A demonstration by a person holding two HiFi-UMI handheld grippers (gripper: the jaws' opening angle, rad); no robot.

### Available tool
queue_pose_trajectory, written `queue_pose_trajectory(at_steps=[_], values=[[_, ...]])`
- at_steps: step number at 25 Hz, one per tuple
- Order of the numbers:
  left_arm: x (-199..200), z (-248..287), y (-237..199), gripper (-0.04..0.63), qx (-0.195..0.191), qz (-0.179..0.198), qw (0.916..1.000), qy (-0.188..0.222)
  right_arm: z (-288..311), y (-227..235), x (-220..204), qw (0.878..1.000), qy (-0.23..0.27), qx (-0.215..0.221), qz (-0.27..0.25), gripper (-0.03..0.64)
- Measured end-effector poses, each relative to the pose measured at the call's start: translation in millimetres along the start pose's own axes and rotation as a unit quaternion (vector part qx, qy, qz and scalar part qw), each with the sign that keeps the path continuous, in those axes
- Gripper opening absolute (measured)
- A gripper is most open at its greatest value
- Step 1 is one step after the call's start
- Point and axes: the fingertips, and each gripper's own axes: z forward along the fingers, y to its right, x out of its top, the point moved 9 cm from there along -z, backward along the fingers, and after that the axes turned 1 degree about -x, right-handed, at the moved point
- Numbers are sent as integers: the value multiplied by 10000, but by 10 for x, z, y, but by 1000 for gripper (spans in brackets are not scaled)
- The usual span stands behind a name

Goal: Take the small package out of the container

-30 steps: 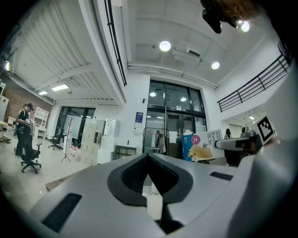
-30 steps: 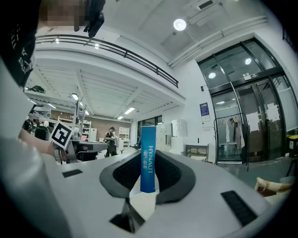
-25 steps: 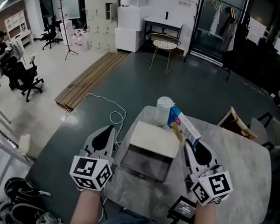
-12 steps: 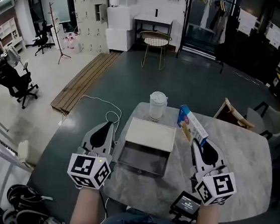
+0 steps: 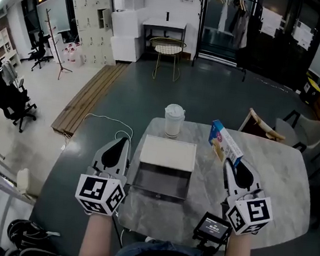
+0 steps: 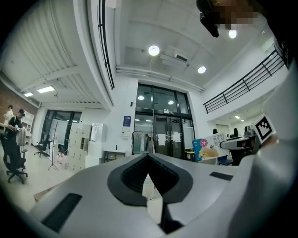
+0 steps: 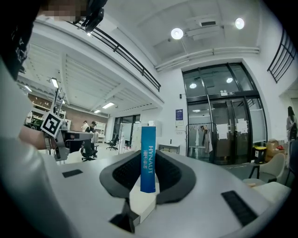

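The small package point(image 5: 226, 141) is a blue and white box, held up above the marble table point(image 5: 275, 179) to the right of the container. My right gripper point(image 5: 229, 161) is shut on its near end. In the right gripper view the package point(image 7: 148, 158) stands upright between the pads of my right gripper point(image 7: 149, 179). The container point(image 5: 167, 153) is a white box with its grey drawer point(image 5: 162, 181) pulled out towards me. My left gripper point(image 5: 122, 142) hovers left of the container, off the table edge. Its jaws are shut and hold nothing, as the left gripper point(image 6: 148, 155) view shows.
A white lidded cup point(image 5: 174, 119) stands behind the container. A small black screen device point(image 5: 212, 226) sits at the table's near edge. Chairs point(image 5: 261, 126) stand at the far right of the table. A cable point(image 5: 105, 123) lies on the floor to the left.
My right gripper has carried the package to the right, away from the cup and container. The left gripper has stayed beside the container.
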Motion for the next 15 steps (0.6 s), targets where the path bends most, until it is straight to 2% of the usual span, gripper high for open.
queue_pose_trajectory(at_steps=[15], values=[[35, -14, 68, 11, 16, 11, 10000, 78, 42, 23, 18, 9999, 19, 125, -15, 95]])
